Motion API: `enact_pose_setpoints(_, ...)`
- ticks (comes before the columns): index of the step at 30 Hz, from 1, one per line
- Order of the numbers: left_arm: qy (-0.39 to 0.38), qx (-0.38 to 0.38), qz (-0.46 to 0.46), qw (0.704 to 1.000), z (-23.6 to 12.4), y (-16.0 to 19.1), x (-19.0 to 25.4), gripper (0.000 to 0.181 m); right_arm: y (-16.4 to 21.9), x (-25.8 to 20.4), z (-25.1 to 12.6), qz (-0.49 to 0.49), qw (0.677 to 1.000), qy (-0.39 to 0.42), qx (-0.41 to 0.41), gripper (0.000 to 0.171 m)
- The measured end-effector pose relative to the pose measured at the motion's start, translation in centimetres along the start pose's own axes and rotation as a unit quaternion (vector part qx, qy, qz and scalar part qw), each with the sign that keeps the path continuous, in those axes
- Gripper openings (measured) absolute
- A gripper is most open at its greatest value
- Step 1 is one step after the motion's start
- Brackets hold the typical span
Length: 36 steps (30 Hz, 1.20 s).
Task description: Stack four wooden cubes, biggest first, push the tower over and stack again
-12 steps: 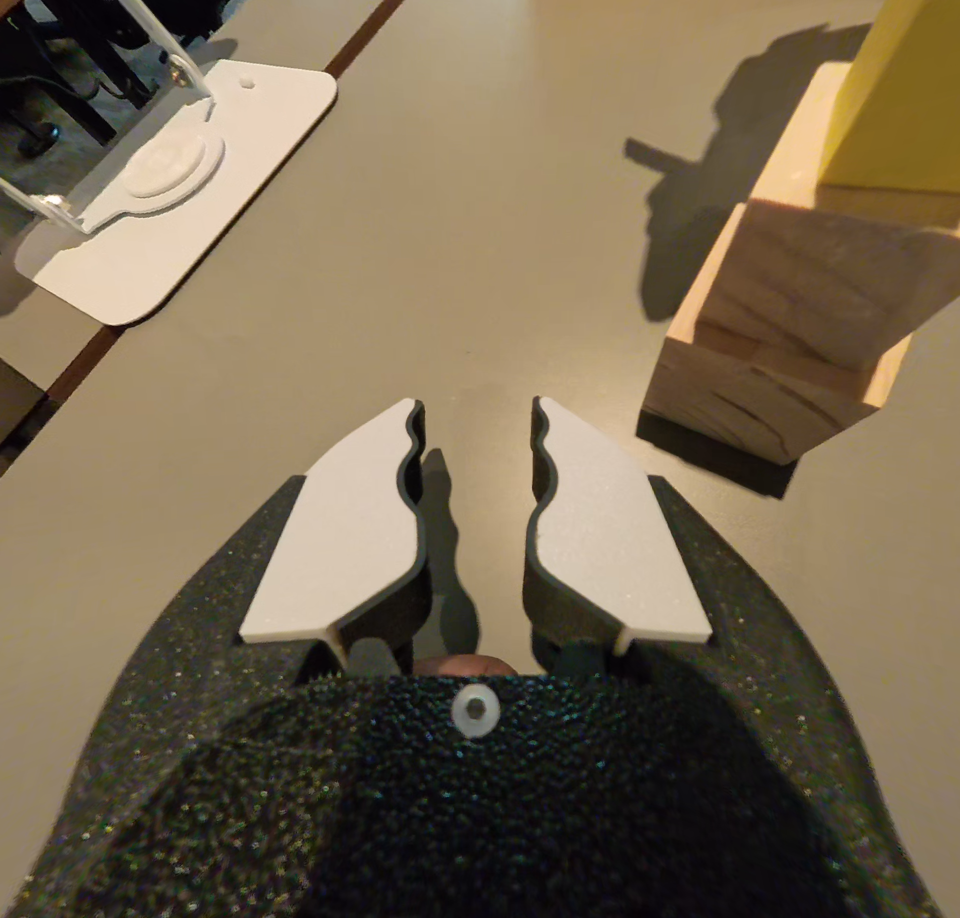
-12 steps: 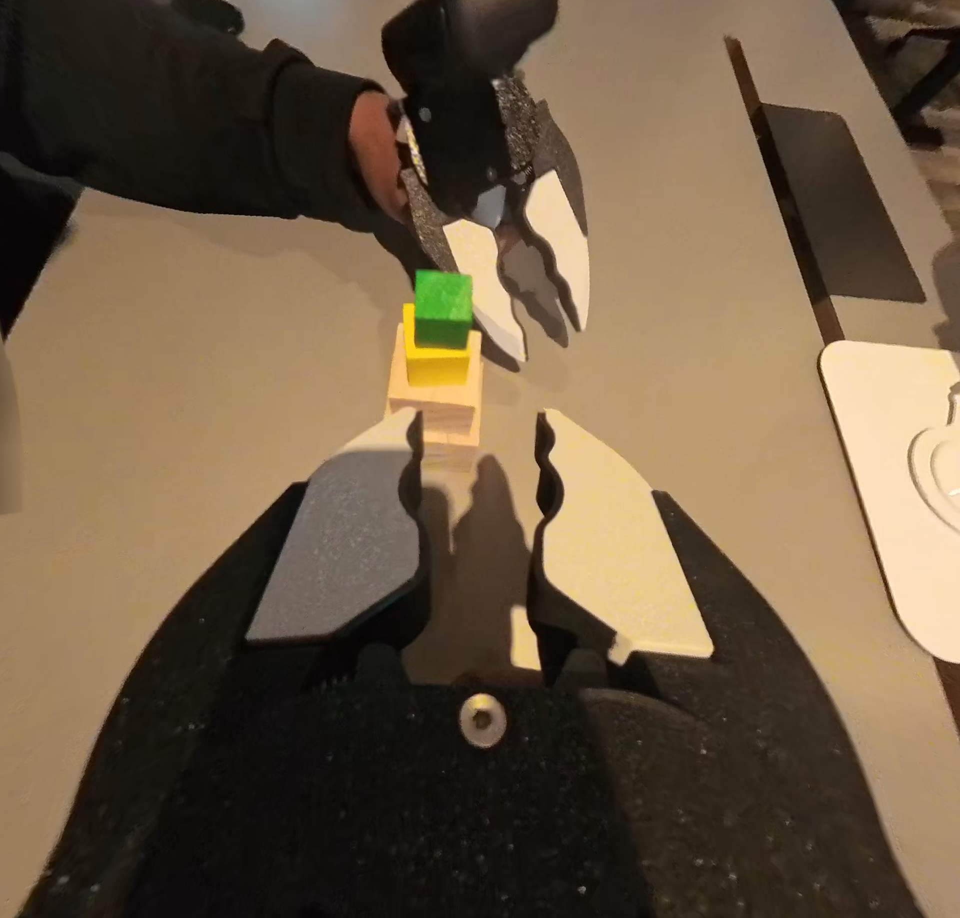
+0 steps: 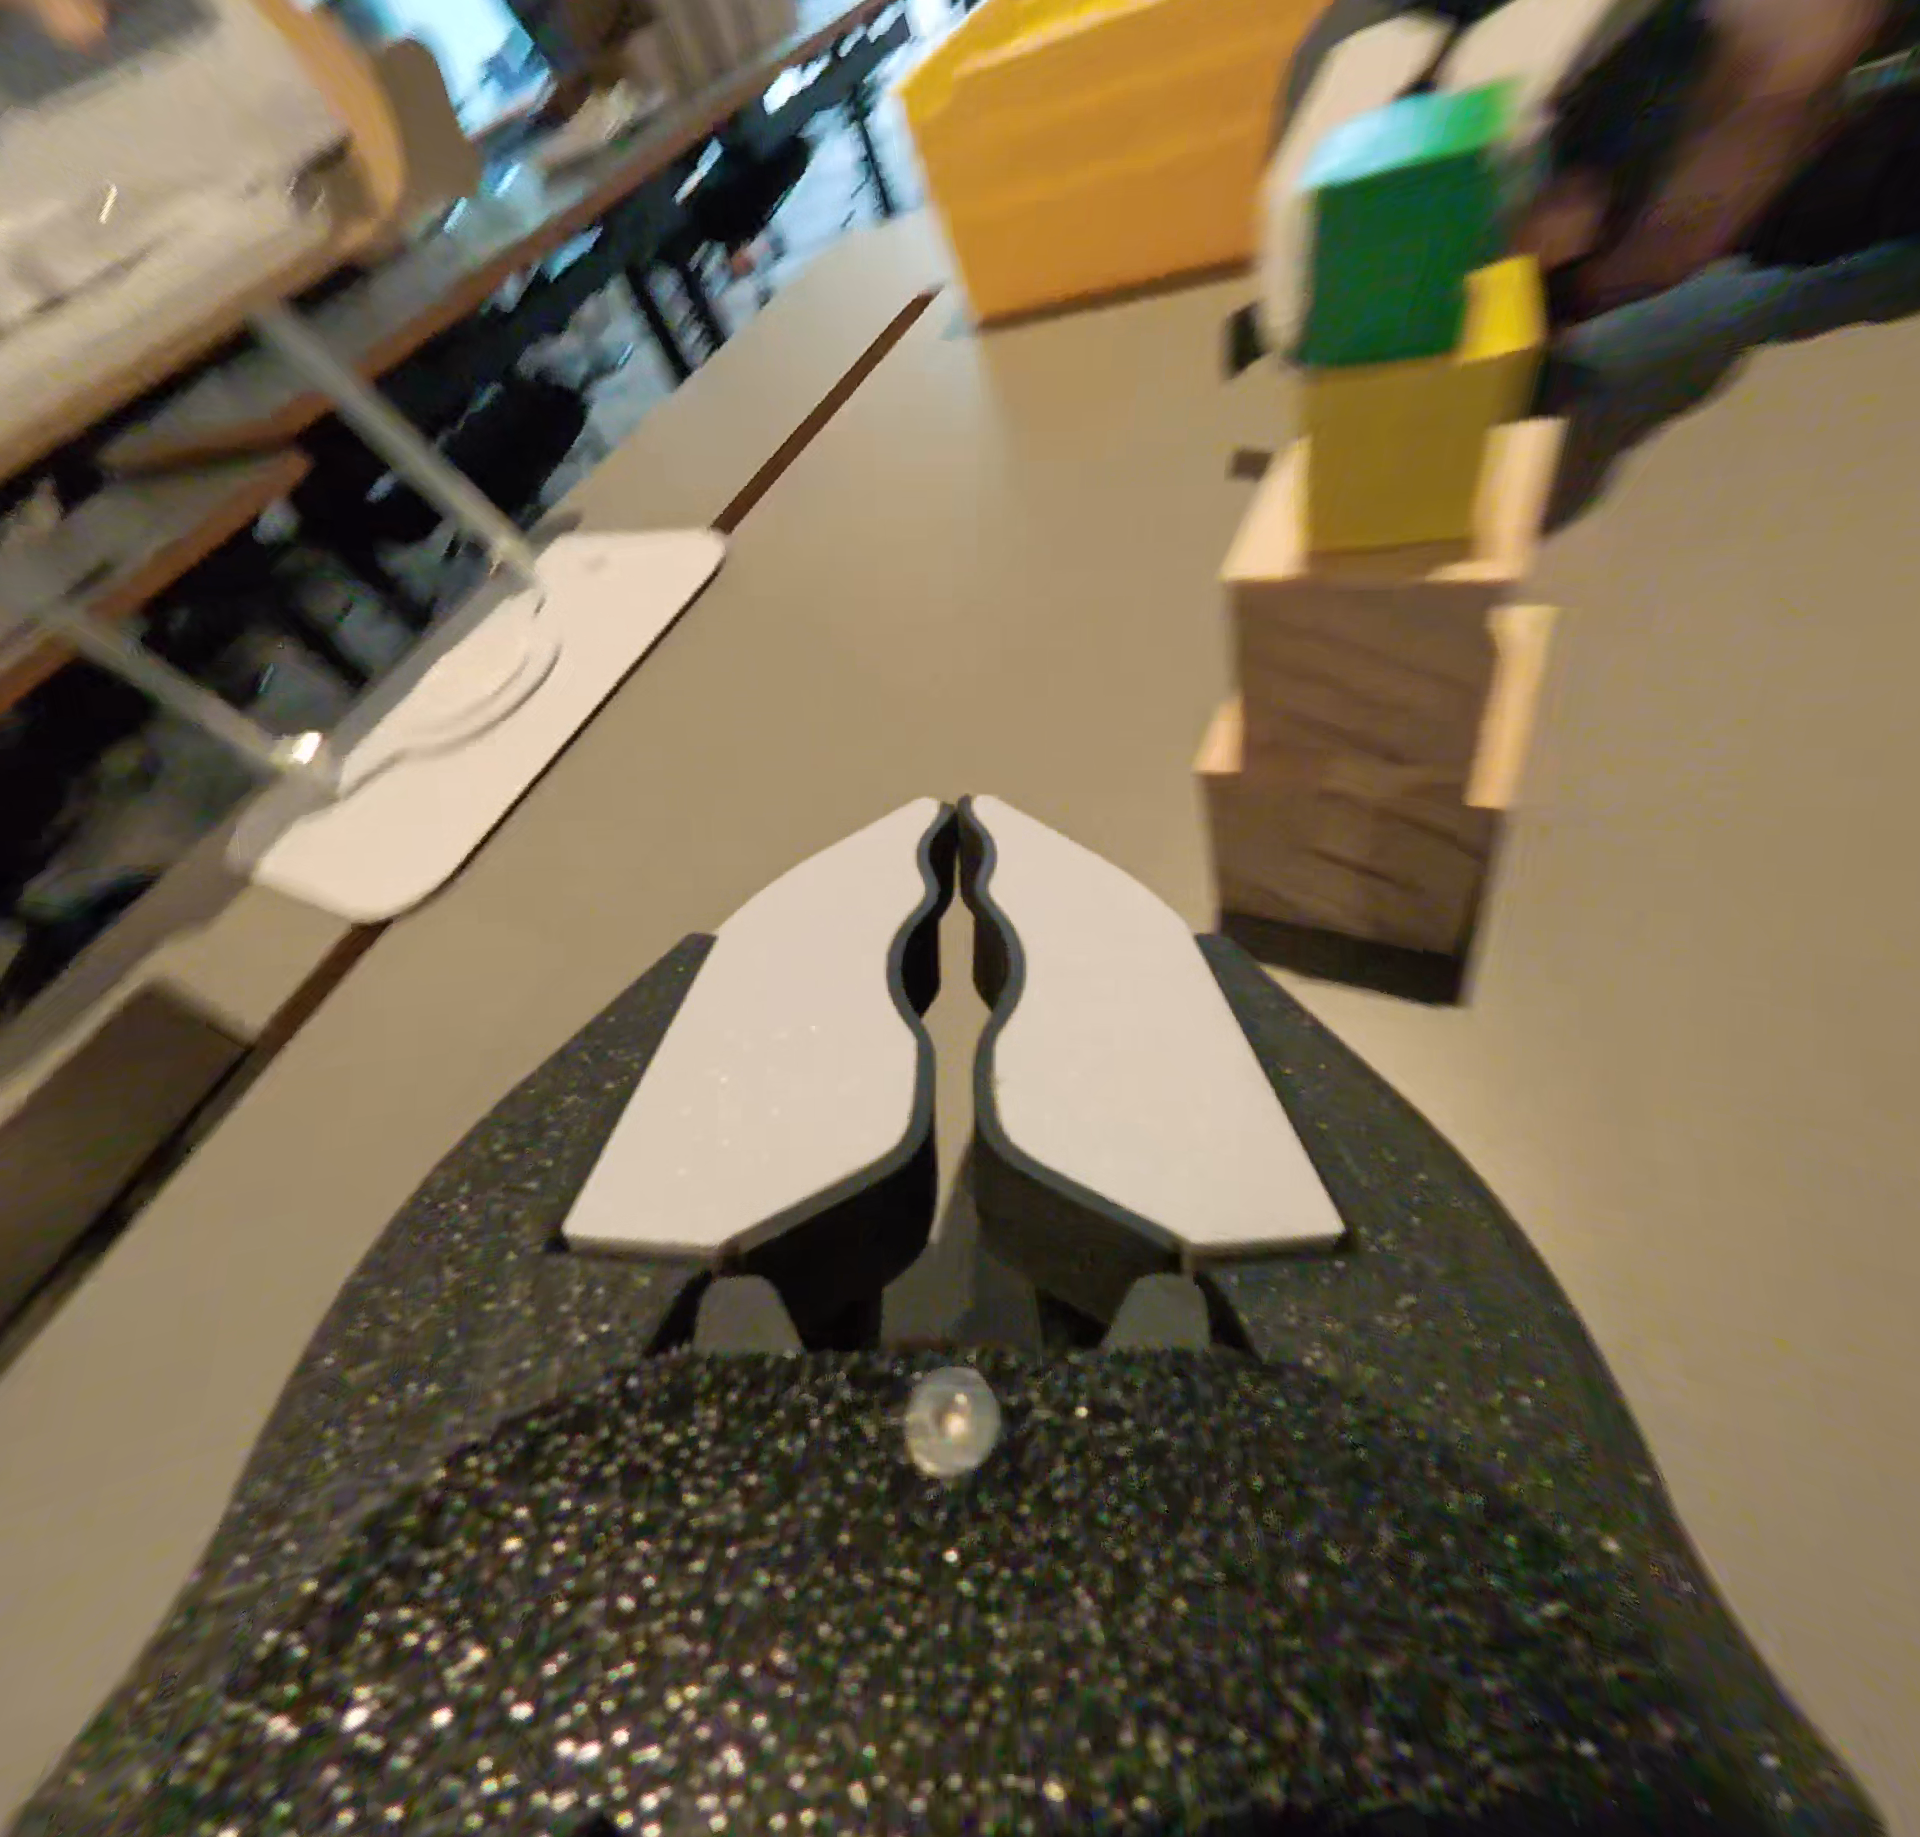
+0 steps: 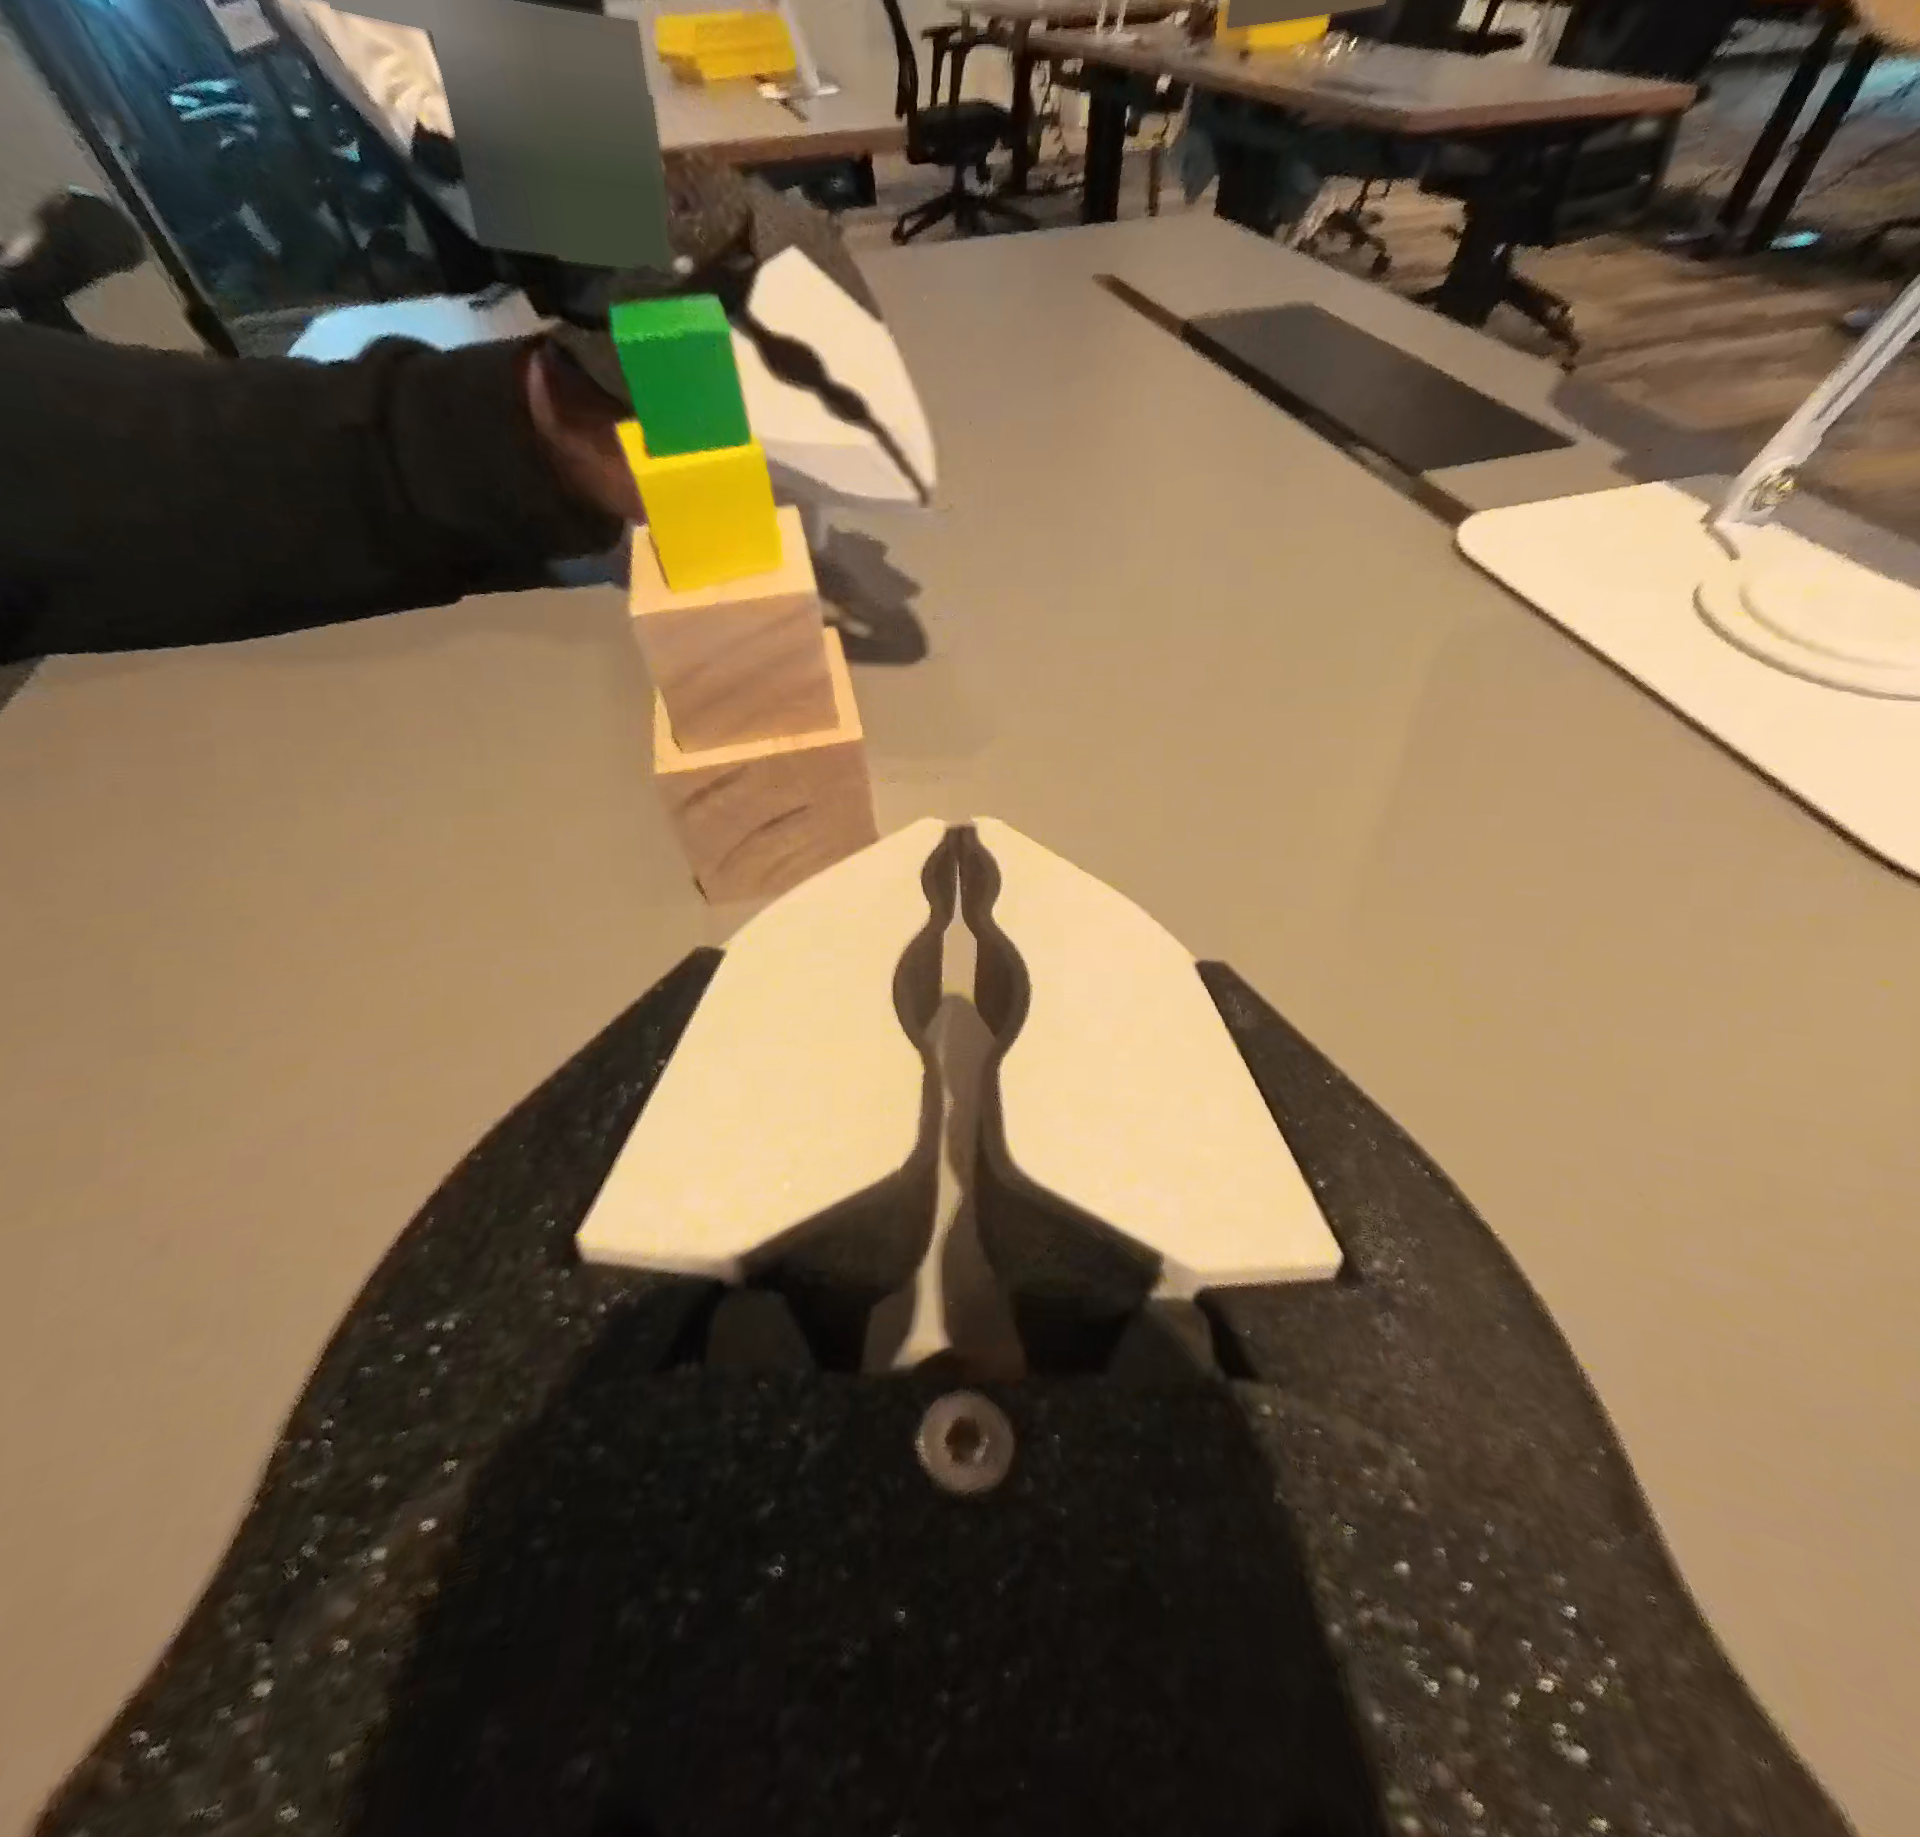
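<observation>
A four-cube tower stands on the grey table. A large wooden cube is at the bottom, then a smaller wooden cube, a yellow cube and a green cube. In the left wrist view the tower is front right, with the green cube on top. My right gripper is shut and empty, low beside the large cube's right corner. My left gripper is shut and empty, apart from the tower. It also shows in the right wrist view, just beyond the top cubes.
A white lamp base plate lies on the right of the table; it also shows in the left wrist view. A dark mat lies farther back. A yellow box stands at the far end. Desks and chairs lie beyond. The tips of one gripper are about 15 cm away from the tips of the other. The smaller wooden cube is about 7 cm from my right fingertips.
Both grippers have closed from open to shut. Both have swung from looking down at the table to nearly level. The tower still stands.
</observation>
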<state>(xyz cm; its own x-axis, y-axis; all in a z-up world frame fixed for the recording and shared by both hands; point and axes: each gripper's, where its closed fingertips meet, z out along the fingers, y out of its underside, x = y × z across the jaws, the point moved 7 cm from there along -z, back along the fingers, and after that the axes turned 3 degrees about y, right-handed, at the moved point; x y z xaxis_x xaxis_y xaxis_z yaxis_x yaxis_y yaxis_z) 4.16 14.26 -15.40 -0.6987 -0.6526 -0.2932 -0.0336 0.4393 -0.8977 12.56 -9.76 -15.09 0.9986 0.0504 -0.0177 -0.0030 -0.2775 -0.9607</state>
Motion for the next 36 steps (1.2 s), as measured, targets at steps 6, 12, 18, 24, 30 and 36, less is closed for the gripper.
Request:
enact_pose_setpoints(6, 0.190, 0.100, 0.049, 0.975, -1.7, -3.2, 4.3, 0.000, -0.1, 0.3, 0.1, 0.025, 1.000, -0.005, 0.011, 0.000)
enact_pose_setpoints(12, 0.360, 0.112, 0.052, 0.925, -0.4, -5.4, 10.2, 0.000, -0.1, 0.6, 0.1, 0.045, 0.999, -0.017, 0.012, 0.000)
enact_pose_setpoints(18, 0.417, 0.073, 0.047, 0.905, 0.8, -5.9, 13.2, 0.000, 0.0, 0.3, 0.4, 0.034, 0.999, -0.020, -0.005, 0.000)
enact_pose_setpoints(24, 0.084, -0.057, -0.081, 0.992, 3.3, -4.7, 6.1, 0.000, 0.0, 0.4, 0.5, 0.034, 0.999, -0.019, -0.010, 0.000)
enact_pose_setpoints(30, 0.018, 0.087, -0.281, 0.956, -0.9, -4.5, 0.0, 0.000, 0.0, 0.5, 0.5, 0.039, 0.999, -0.019, -0.010, 0.000)
enact_pose_setpoints(36, -0.070, 0.045, -0.235, 0.968, -1.6, -2.3, -2.0, 0.000, 0.0, 0.6, 0.4, 0.042, 0.999, -0.014, -0.009, 0.000)
